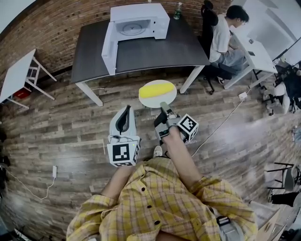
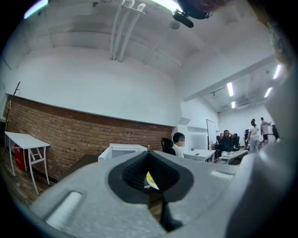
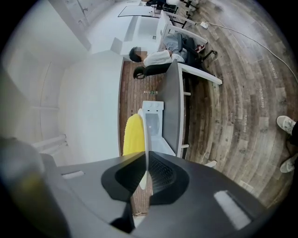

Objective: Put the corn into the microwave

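A yellow corn cob (image 1: 156, 88) lies on a round white plate (image 1: 165, 98), held in the air in front of the dark table (image 1: 155, 52). My right gripper (image 1: 163, 108) is shut on the plate's near rim. In the right gripper view the plate (image 3: 145, 135) runs edge-on between the pads, with the corn (image 3: 132, 135) to its left. The white microwave (image 1: 141, 21) stands on the table with its door (image 1: 108, 49) swung open to the left. My left gripper (image 1: 125, 110) hangs beside the right one, shut with nothing in it; its jaws (image 2: 149, 152) meet at the tips.
A person sits on a chair (image 1: 209, 28) at a white desk (image 1: 254, 52) right of the table. A green bottle (image 1: 177, 10) stands on the table's back right corner. A small white table (image 1: 16, 75) is at the left. A cable (image 1: 221, 124) crosses the wooden floor.
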Demonstrator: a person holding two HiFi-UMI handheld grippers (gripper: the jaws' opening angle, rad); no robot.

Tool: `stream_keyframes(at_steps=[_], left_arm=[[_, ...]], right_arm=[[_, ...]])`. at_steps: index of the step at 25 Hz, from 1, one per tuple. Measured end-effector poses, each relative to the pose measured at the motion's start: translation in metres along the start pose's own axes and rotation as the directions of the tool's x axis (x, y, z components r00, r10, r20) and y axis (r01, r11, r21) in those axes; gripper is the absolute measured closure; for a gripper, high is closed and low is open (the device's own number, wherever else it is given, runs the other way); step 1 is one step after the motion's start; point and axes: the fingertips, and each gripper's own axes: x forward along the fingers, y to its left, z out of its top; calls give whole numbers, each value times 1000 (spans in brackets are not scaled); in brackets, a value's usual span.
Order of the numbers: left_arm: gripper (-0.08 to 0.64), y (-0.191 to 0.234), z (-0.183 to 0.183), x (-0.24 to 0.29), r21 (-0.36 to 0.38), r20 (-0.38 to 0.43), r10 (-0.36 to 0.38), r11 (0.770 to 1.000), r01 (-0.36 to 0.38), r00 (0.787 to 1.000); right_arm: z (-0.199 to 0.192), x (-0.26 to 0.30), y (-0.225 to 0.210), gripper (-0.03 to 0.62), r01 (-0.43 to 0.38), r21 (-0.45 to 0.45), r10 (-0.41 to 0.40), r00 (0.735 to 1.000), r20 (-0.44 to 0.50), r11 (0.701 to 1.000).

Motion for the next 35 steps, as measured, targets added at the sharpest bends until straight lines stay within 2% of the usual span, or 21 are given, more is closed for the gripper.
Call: stream_keyframes(at_steps=[11, 23, 29, 35], left_arm=[[560, -21, -2, 25, 16, -11, 61, 998, -61, 998], [560, -41, -6, 55, 47, -5, 149, 988, -149, 989], [560, -43, -8, 63, 44, -8, 166, 985, -165, 986], [560, -28, -18, 85, 41, -15, 156, 987, -155, 988]], right_arm=[[38, 13, -3, 569, 10, 11, -9, 999, -33, 1000], [70, 36, -1, 569, -12, 1, 12, 993, -117, 1000], [77, 45, 0, 569, -11, -9, 10, 991, -133, 1000], [74, 70, -2, 569, -6, -9, 5, 989, -146, 1000]])
